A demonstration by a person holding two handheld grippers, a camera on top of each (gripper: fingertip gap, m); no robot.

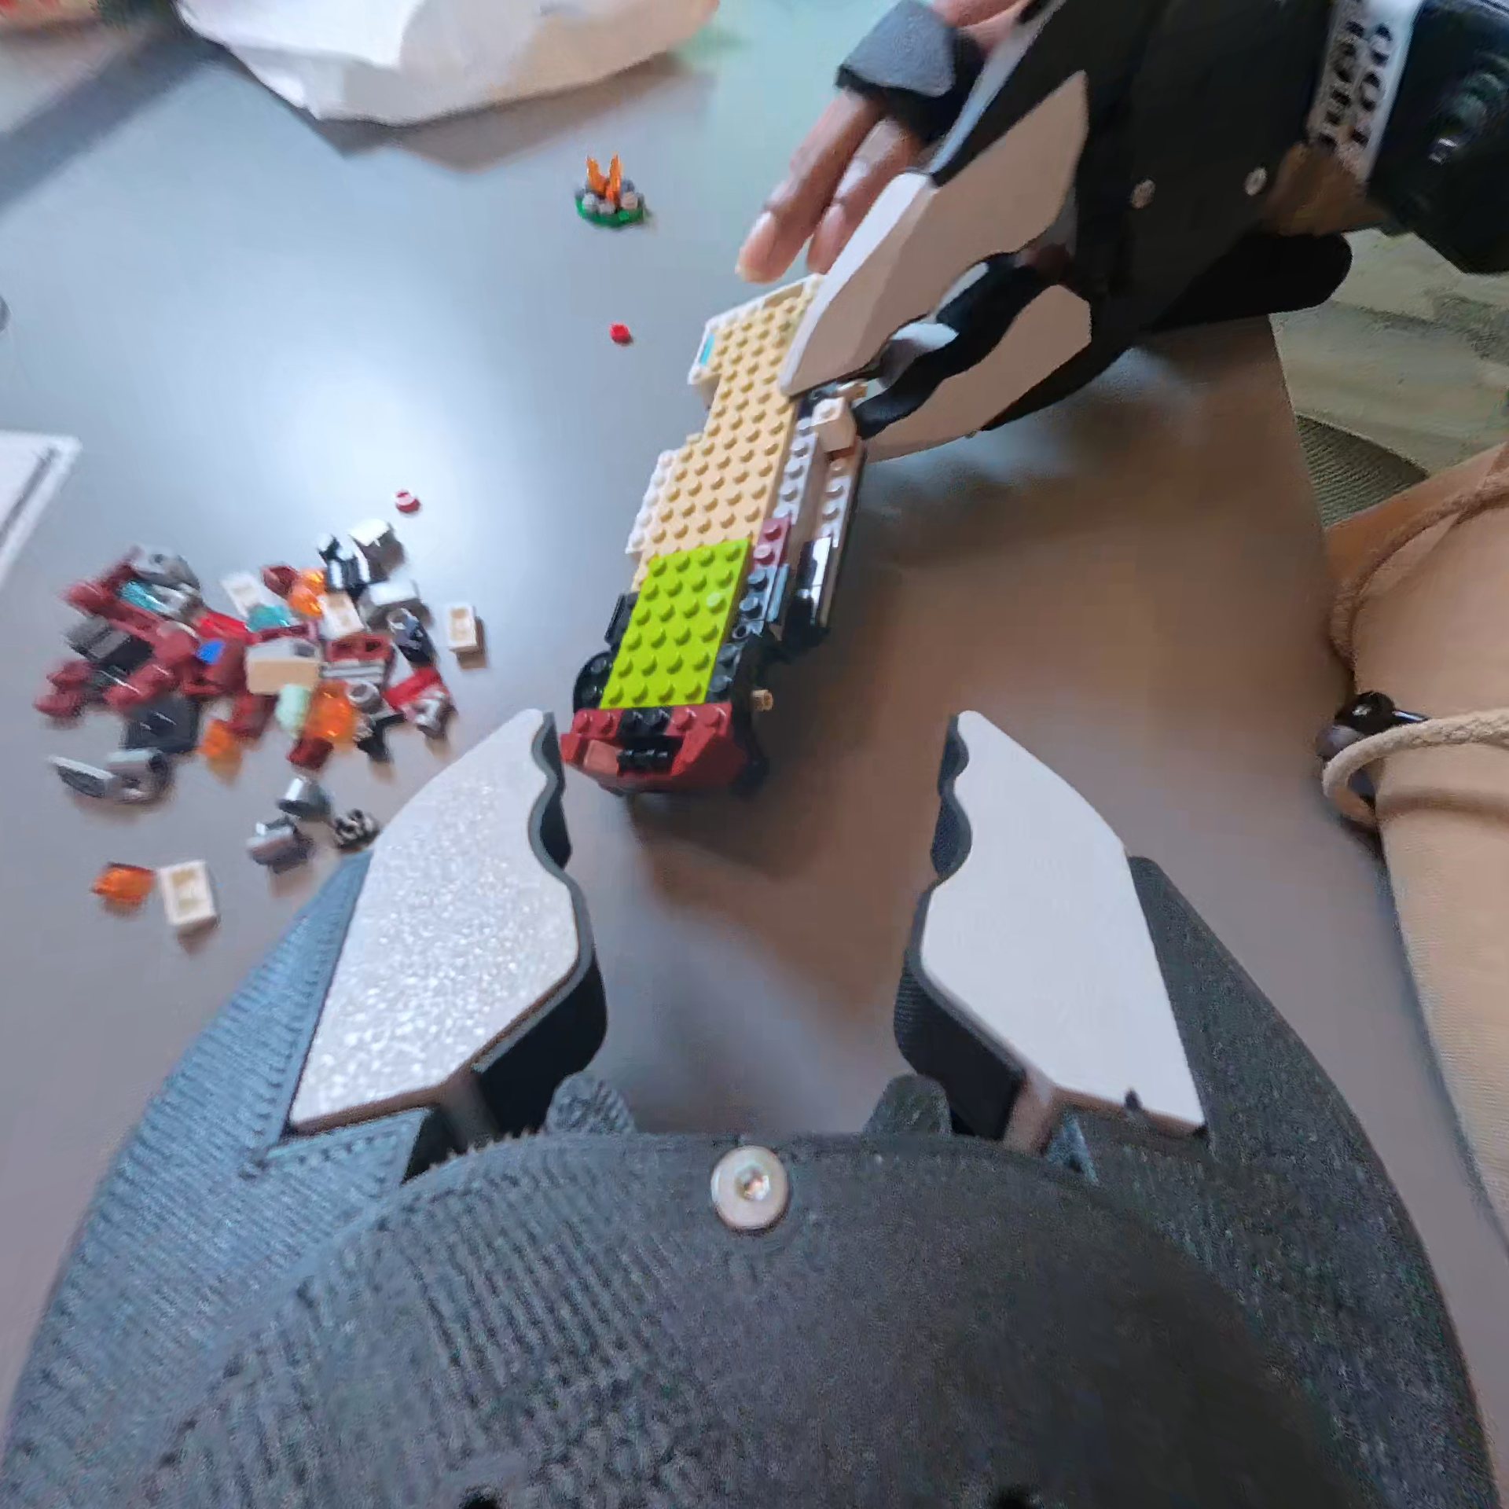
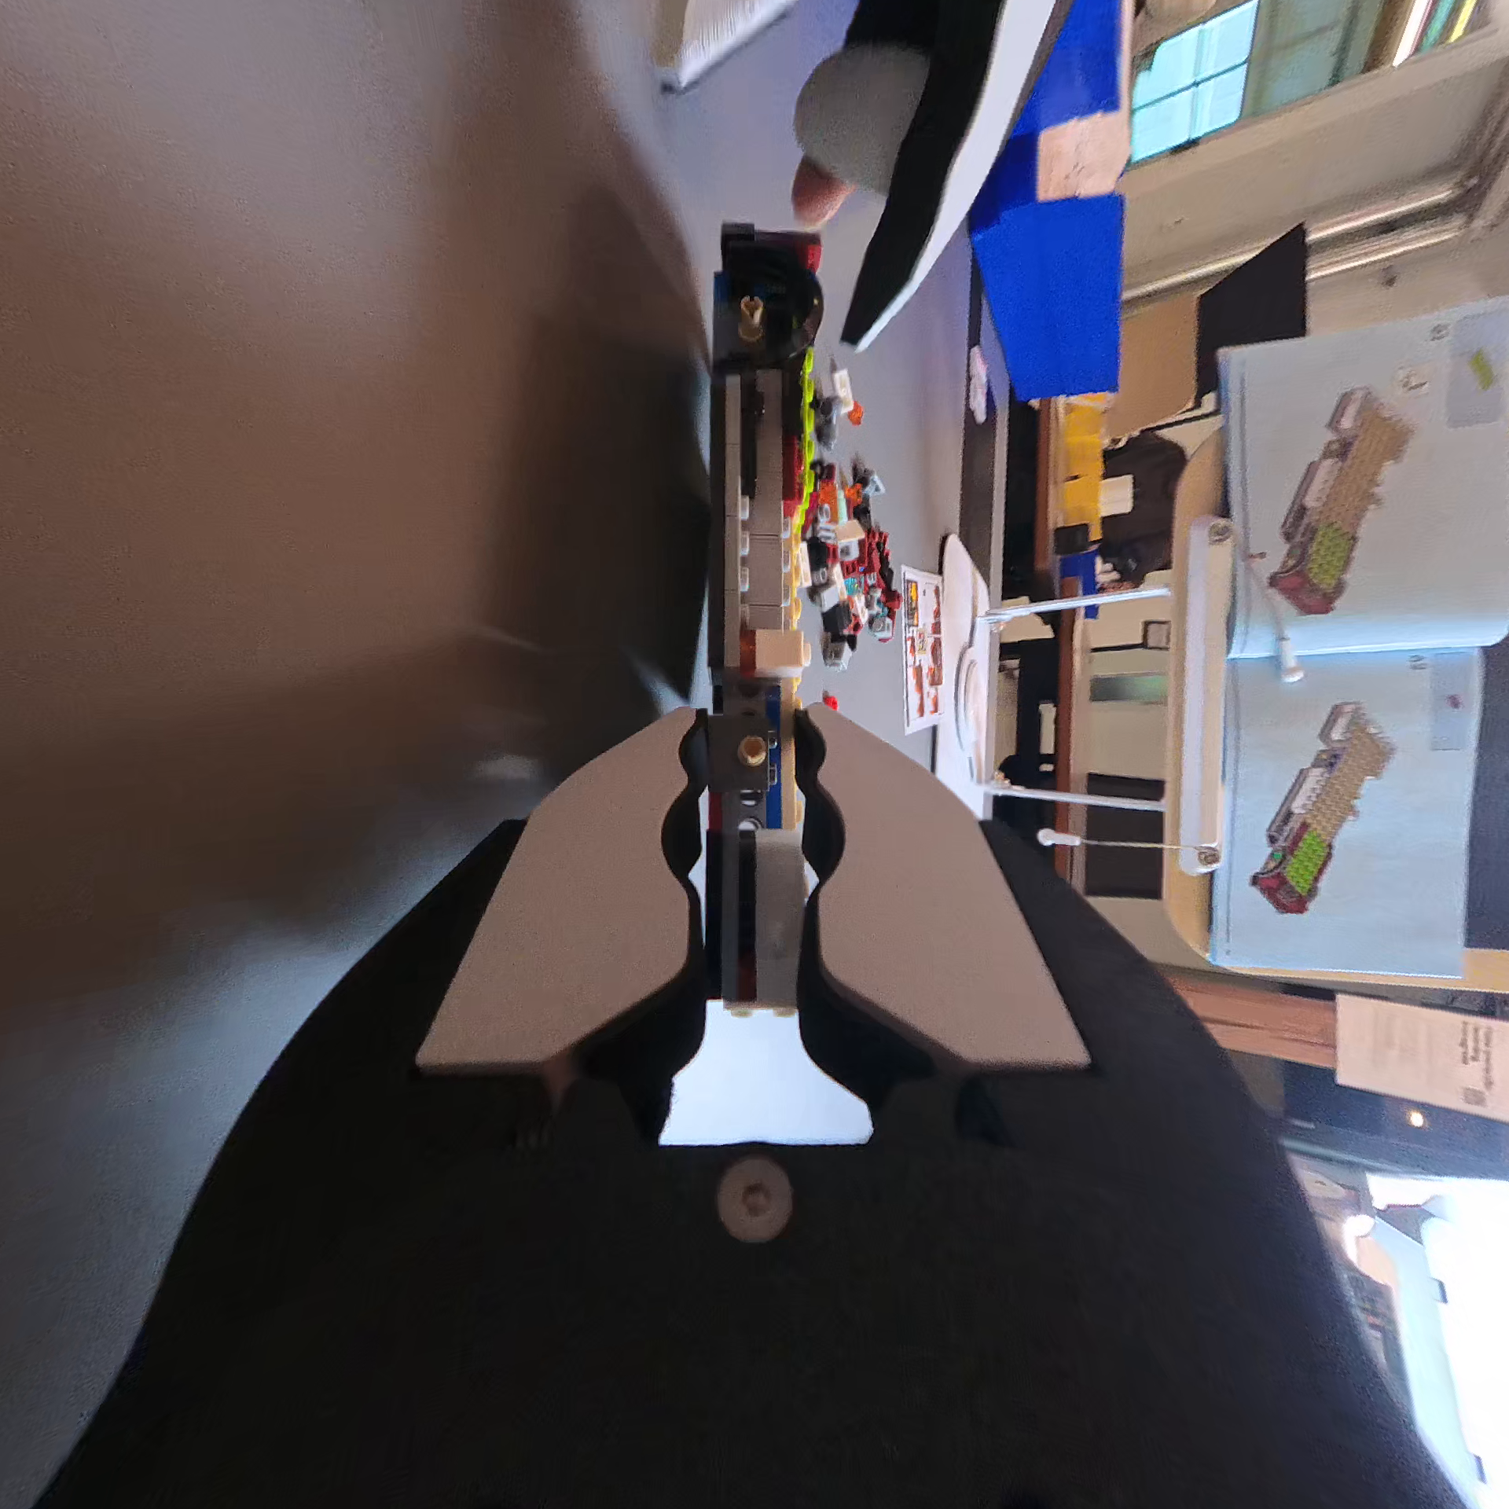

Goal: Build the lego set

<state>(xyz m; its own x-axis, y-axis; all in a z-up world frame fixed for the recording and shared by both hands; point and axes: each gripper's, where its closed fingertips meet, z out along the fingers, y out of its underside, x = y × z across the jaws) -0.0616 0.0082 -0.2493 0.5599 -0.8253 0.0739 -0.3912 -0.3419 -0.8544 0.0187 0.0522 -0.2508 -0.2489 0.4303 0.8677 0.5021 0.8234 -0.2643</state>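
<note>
Clearly the right gripper (image 2: 751, 747) is clamped on the far end of the brick-built model (image 1: 718, 523), both pads pressed against its sides, so that the long assembly of tan, lime-green and dark red plates is turned partly on edge over the dark table (image 1: 1021, 653). From the left wrist view the same gripper shows at the tan end of the model, with the person's hand (image 1: 825, 188) behind it. The left gripper (image 1: 755, 727) stands wide apart and holds nothing; its left fingertip (image 1: 523, 735) sits just beside the model's dark red nose, not pressing on it, and its right fingertip is well clear. Left of the model lies a scatter of loose bricks (image 1: 245, 661), mostly dark red, black, white and orange, with a small red stud (image 1: 620, 332) and a little green-based piece with orange flames (image 1: 611, 196) farther off. White paper (image 1: 425, 57) lies at the far edge, and an open instruction booklet (image 2: 1355, 653) stands on a holder beyond the pile. Judging from this, a good hold means keeping the right grip square and steady while the model is tilted, since a long studded build could flex or shed parts; the open gripper would do best to close across the firm nose, centred, rather than nudging it sideways.
</note>
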